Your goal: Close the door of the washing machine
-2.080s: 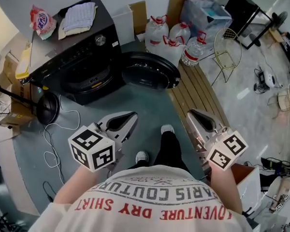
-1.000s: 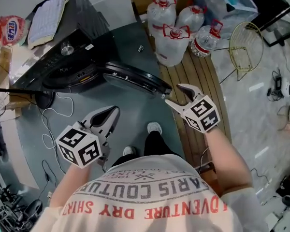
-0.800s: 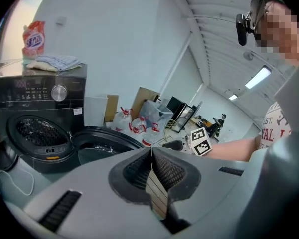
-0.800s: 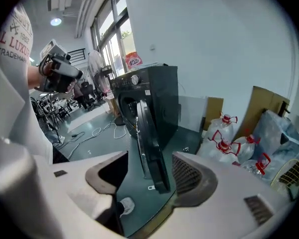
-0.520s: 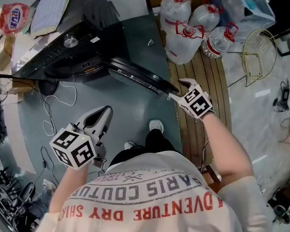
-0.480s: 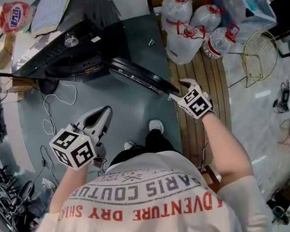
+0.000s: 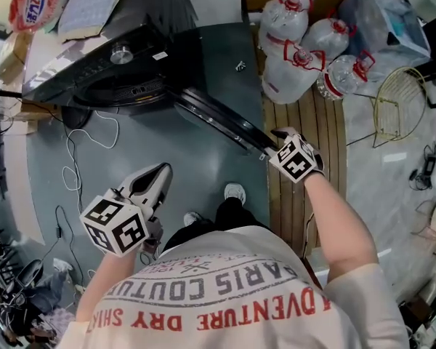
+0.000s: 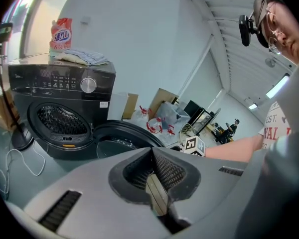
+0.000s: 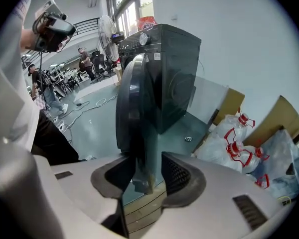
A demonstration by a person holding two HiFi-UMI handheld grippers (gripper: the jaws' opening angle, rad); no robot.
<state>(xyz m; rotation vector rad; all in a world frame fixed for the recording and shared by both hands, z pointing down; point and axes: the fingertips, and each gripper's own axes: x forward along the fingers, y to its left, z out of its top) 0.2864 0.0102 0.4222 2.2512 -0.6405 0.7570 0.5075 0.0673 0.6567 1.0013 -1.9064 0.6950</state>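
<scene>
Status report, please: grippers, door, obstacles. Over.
Left gripper shut, empty. Right gripper jaws closing, rim of round black washing machine door between them. Door open wide. No obstacle seen in its swing.

The washing machine (image 7: 123,64) runs off the head view's top edge. In the right gripper view the door (image 9: 139,98), seen edge-on, hides the drum opening. Its lower rim, between the right gripper's (image 9: 148,178) closing jaws, is blurred, so contact cannot be told. The control panel's (image 8: 60,81) print is too small to read.
</scene>
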